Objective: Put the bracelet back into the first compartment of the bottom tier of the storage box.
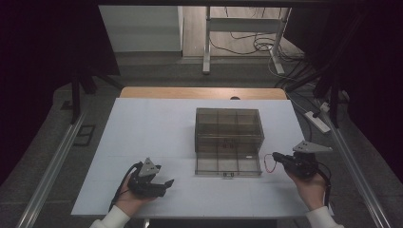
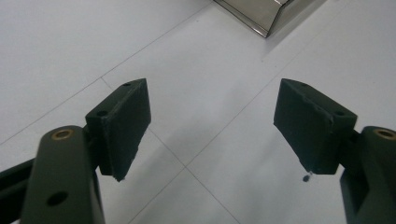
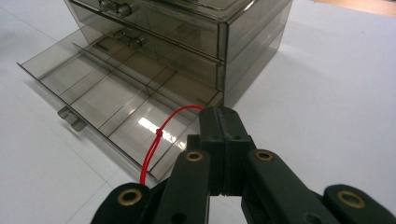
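Drawer box (image 3: 219,42): in the right gripper view its top and far end are cut off by the upper frame edge; the upper handle (image 3: 112,7) is partly cropped. In the left gripper view one corner of the drawer box (image 2: 261,14) shows, the rest cut by the top edge. Red string (image 3: 156,140): one end is hidden between the shut jaws of the right gripper (image 3: 219,116) beside the open drawer (image 3: 107,100); the lower end passes behind the gripper body, end not visible. In the high view the string (image 1: 268,161) beside the drawer box is too small to make out its knot. Small dark items inside the drawer box (image 1: 229,142): too small to tell.
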